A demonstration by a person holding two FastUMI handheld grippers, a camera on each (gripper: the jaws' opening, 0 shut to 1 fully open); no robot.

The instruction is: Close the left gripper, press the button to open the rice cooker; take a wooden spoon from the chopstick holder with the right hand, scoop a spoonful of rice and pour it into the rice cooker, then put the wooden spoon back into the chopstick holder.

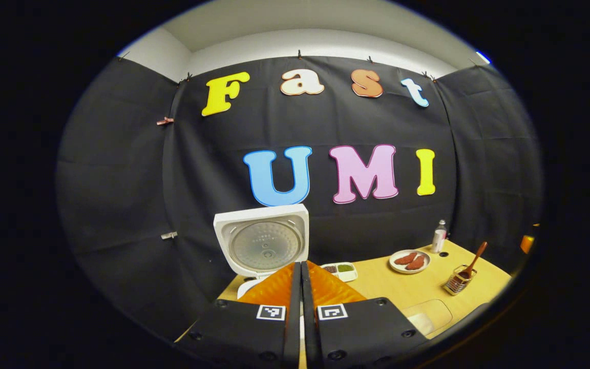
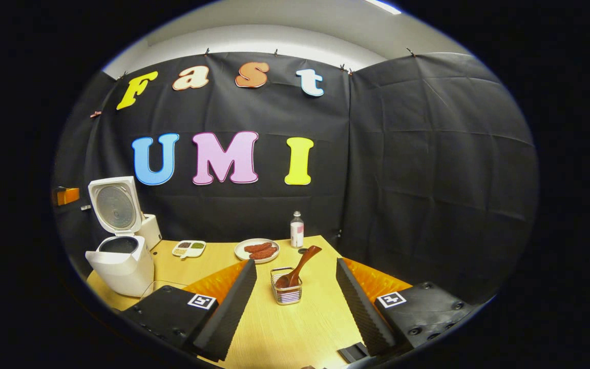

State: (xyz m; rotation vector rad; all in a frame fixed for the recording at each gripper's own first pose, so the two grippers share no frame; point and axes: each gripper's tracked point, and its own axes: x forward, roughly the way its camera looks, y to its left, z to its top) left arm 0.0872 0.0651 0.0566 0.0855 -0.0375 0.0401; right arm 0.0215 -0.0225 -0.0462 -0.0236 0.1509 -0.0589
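The right gripper [image 2: 295, 292] is spread wide, and the wooden spoon [image 2: 300, 266] lies straight ahead between its fingers, standing bowl-down in the chopstick holder [image 2: 286, 294], handle slanting up and to the right. The left gripper [image 1: 300, 297] is pressed closed near the rice cooker [image 2: 121, 256], whose lid is up.

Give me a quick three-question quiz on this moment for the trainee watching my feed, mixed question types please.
1. True or false: the rice cooker has its lid shut.
2. Where is the wooden spoon? A) lying on the plate B) standing in the chopstick holder C) held by the right gripper
3. Fill in: the left gripper has its fingers ____.

Key
1. False: the lid stands raised.
2. B: it leans in the holder, between the open fingers but untouched.
3. Shut, pressed together with nothing between them.
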